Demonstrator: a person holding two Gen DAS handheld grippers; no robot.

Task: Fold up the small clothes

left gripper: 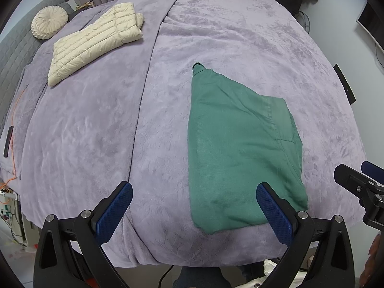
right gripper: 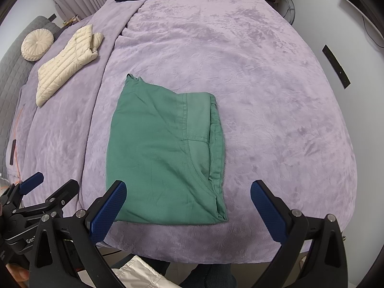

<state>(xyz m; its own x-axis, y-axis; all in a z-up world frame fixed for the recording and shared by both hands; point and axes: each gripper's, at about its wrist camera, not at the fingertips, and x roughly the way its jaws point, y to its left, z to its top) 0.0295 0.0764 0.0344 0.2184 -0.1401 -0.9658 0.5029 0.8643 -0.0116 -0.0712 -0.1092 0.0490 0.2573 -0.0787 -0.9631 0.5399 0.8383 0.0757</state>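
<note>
Green garment half-folded on the bed
Left claw and right claw both spread, empty; next, probably pinch the near hem and fold across

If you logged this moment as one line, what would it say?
left gripper: open, holds nothing | right gripper: open, holds nothing | green garment: lies folded on purple blanket | cream puffer jacket: apart, untouched
</note>
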